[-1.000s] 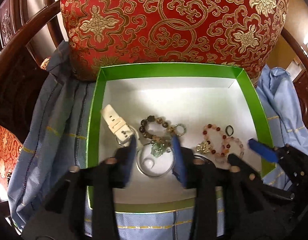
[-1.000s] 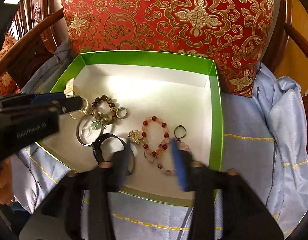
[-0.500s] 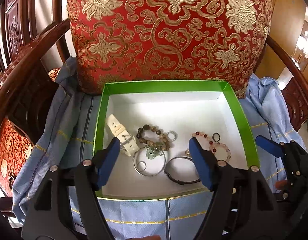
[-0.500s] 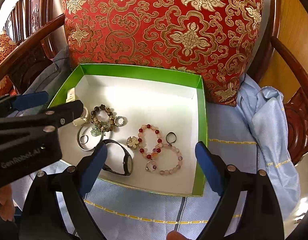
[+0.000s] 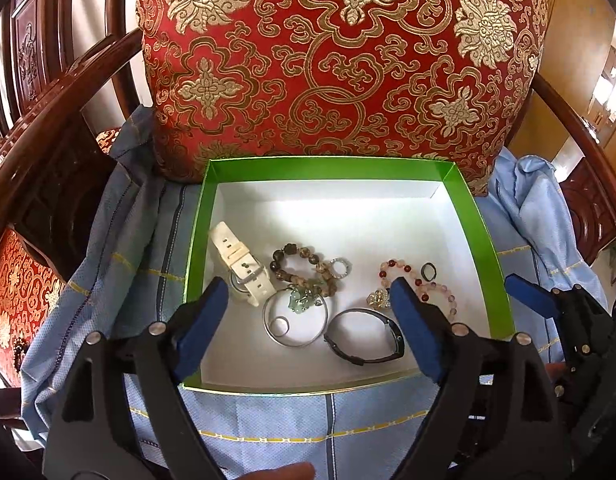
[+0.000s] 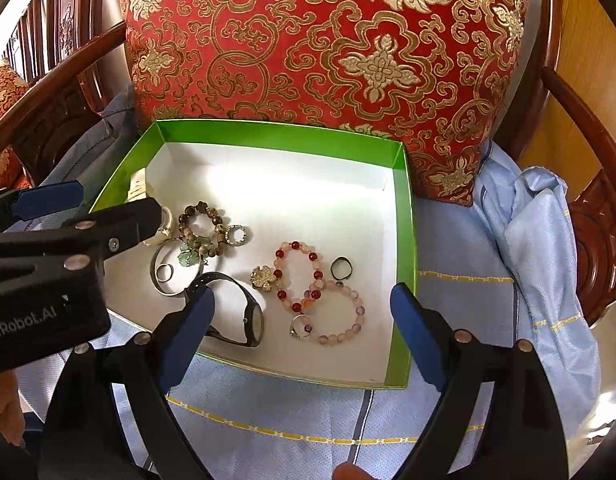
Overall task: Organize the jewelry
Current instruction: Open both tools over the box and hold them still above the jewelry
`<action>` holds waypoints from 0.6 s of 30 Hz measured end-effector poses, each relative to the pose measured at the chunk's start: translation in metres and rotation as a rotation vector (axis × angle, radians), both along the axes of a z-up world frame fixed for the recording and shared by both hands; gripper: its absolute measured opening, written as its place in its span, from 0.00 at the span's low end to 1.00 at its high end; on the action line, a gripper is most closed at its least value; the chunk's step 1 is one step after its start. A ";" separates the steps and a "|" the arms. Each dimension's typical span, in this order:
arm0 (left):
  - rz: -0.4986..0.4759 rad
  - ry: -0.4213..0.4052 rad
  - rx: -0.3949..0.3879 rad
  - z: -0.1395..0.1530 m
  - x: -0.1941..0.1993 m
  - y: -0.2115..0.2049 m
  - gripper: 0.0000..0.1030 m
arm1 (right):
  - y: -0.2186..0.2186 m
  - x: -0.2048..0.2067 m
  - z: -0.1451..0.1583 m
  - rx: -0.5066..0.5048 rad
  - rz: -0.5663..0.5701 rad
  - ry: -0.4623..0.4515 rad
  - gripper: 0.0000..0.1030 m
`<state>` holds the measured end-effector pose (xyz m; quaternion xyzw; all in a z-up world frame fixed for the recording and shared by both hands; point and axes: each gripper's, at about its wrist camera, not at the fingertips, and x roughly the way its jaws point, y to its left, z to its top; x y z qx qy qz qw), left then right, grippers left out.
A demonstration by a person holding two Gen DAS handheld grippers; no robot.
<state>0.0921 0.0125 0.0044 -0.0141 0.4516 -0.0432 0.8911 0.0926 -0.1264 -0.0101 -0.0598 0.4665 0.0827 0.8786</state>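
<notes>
A green box (image 5: 199, 216) (image 6: 404, 216) with a white floor holds the jewelry. Inside lie a white watch (image 5: 239, 264), a brown bead bracelet (image 5: 303, 268) (image 6: 203, 232), a silver bangle (image 5: 295, 320) (image 6: 167, 276), a black band (image 5: 364, 340) (image 6: 235, 308), a red-and-pink bead bracelet (image 6: 297, 276) (image 5: 404, 276), a pale pink bead bracelet (image 6: 342, 316), a gold flower brooch (image 6: 263, 278) and a dark ring (image 6: 342, 268). My left gripper (image 5: 308, 308) is open and empty above the box's near edge. My right gripper (image 6: 303, 312) is open and empty above the near right part.
The box rests on a light blue cloth (image 5: 267, 420) (image 6: 468, 320) on a dark wooden chair (image 5: 39, 120). A red and gold cushion (image 5: 340, 60) (image 6: 328, 40) stands right behind the box. The right gripper's side shows in the left wrist view (image 5: 548, 304).
Both grippers have opened wide and pulled back up from the box floor. The jewelry lies where it was.
</notes>
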 end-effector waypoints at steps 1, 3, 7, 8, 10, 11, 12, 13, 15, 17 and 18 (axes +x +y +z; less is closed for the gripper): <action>0.000 0.000 -0.001 0.000 0.000 0.000 0.81 | 0.001 0.000 0.000 -0.005 0.002 -0.002 0.85; 0.001 -0.004 0.001 0.001 0.000 0.000 0.82 | 0.001 0.001 -0.001 -0.011 0.007 -0.001 0.85; 0.004 -0.008 0.006 0.001 0.000 0.001 0.85 | 0.002 0.004 -0.003 -0.019 0.008 0.004 0.85; 0.004 -0.008 0.005 0.002 0.000 0.001 0.86 | 0.002 0.004 -0.004 -0.022 0.008 0.003 0.85; 0.002 -0.006 0.005 0.002 0.000 0.000 0.89 | 0.002 0.005 -0.005 -0.026 0.007 0.005 0.85; 0.000 -0.004 0.005 0.002 0.000 0.000 0.90 | 0.002 0.005 -0.005 -0.027 0.005 0.005 0.85; -0.004 -0.002 0.006 0.002 -0.001 -0.001 0.92 | 0.002 0.005 -0.006 -0.028 0.006 0.007 0.85; -0.005 -0.001 0.008 0.002 -0.001 -0.001 0.95 | 0.002 0.005 -0.007 -0.029 0.005 0.009 0.85; -0.008 -0.001 0.009 0.002 -0.001 -0.002 0.96 | 0.003 0.005 -0.008 -0.031 0.004 0.013 0.85; -0.008 0.001 0.005 0.002 -0.002 -0.001 0.96 | 0.003 0.005 -0.008 -0.032 0.003 0.013 0.89; -0.009 0.001 0.004 0.002 -0.001 -0.001 0.96 | 0.003 0.005 -0.008 -0.031 0.001 0.011 0.91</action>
